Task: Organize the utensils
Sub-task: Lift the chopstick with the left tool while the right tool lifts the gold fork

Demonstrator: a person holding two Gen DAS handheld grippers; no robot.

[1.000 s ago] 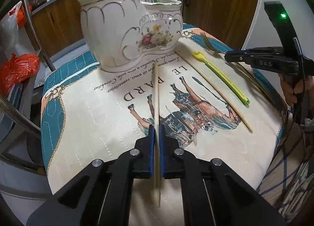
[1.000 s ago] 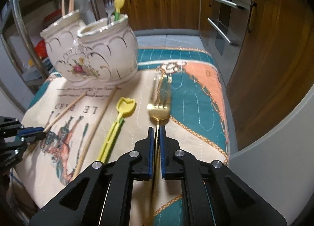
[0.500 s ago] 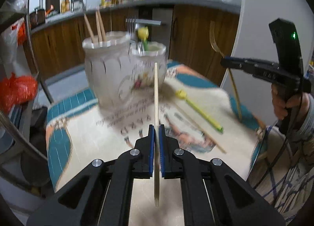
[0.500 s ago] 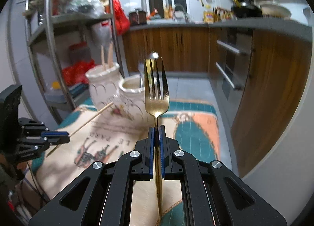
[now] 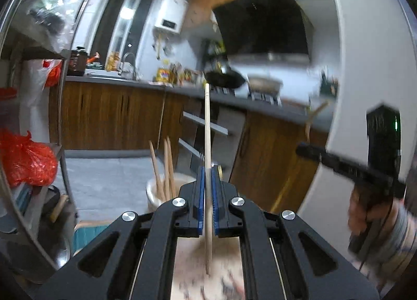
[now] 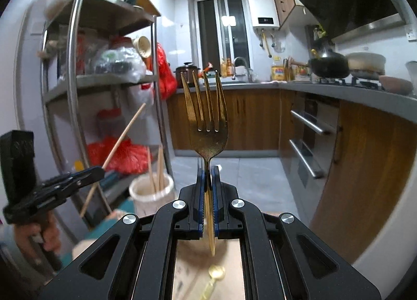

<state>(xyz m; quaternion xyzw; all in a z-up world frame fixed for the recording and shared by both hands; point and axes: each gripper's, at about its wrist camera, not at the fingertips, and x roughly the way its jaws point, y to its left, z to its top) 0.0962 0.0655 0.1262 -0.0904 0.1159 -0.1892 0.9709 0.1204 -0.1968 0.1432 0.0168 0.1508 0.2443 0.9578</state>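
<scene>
My left gripper [image 5: 207, 169] is shut on a wooden chopstick [image 5: 207, 128] that stands almost upright, well above the table. My right gripper [image 6: 208, 169] is shut on the neck of a gold fork [image 6: 207, 117], tines up. The white ceramic utensil holder [image 6: 151, 190] sits low and to the left in the right wrist view with several chopsticks in it; in the left wrist view the holder [image 5: 156, 193] shows just left of my fingers. Each gripper appears in the other's view: the left gripper [image 6: 97, 169] with its chopstick [image 6: 122, 136], the right gripper [image 5: 302, 149] held by a hand.
A yellow plastic pick [image 6: 215, 276] lies on the printed cloth below my right gripper. A metal shelf rack [image 6: 75, 91] with red bags stands at the left. Wooden cabinets [image 6: 255, 117], a counter and a stove with a black pan [image 6: 328, 65] line the back and right.
Both grippers have risen off the table and tipped up toward level, carrying the chopstick and the fork. The cloth and the holder have dropped to the bottom of both views.
</scene>
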